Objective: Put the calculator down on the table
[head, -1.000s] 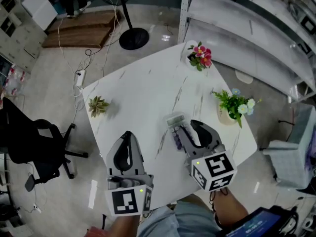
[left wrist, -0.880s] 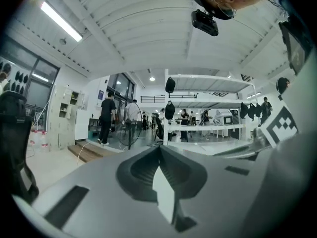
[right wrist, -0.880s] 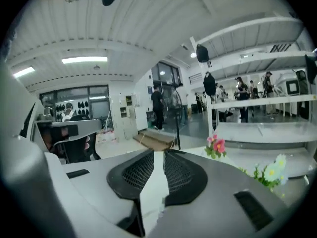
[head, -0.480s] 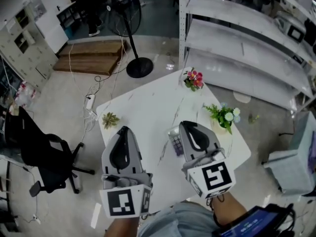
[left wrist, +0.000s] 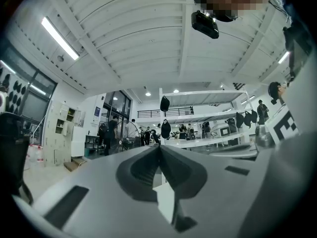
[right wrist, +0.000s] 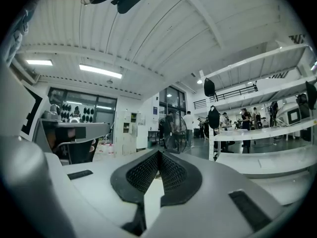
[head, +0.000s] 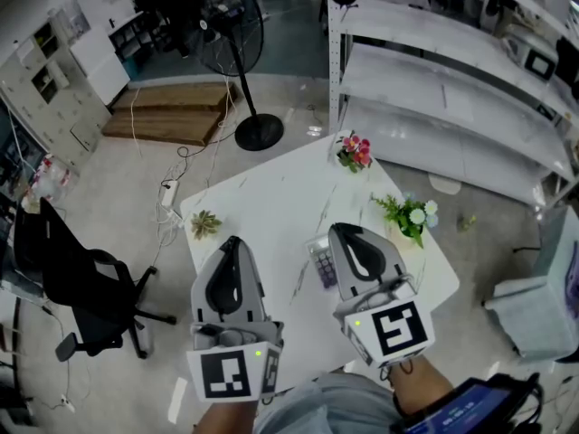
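The calculator (head: 318,260) lies on the white desk (head: 262,197), its set-down apparently complete, while the left tongs (head: 232,241) and right tongs (head: 340,230) hover above the desk, both pressed together on nothing, with no step evidently left.

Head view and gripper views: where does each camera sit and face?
Head view: on the person's head, facing steeply down at the table; left gripper and right gripper show.
Left gripper view: on that gripper, facing level across the room past its shut jaws.
Right gripper view: likewise, jaws shut.
Shared: the fan, in head and right gripper views.
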Available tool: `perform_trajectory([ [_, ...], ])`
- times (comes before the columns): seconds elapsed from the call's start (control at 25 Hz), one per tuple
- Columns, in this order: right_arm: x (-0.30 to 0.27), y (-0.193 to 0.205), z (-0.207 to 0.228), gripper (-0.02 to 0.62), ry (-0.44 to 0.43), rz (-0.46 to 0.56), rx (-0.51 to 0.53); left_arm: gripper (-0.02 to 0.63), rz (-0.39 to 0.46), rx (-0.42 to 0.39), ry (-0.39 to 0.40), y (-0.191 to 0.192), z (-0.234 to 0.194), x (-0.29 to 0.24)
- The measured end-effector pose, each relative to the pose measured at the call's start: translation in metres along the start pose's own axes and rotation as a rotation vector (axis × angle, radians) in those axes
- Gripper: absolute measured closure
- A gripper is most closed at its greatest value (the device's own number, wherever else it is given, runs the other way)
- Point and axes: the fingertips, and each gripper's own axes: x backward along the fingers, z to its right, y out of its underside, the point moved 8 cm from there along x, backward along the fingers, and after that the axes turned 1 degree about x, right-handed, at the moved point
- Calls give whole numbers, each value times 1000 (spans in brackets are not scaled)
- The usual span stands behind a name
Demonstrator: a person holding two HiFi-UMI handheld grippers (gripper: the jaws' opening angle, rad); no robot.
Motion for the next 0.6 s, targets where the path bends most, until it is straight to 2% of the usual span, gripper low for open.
perform_trajectory([
  [0.6,-1,3,1,580,11,-3,-2,598,-9,-2,8,5,2,-3],
])
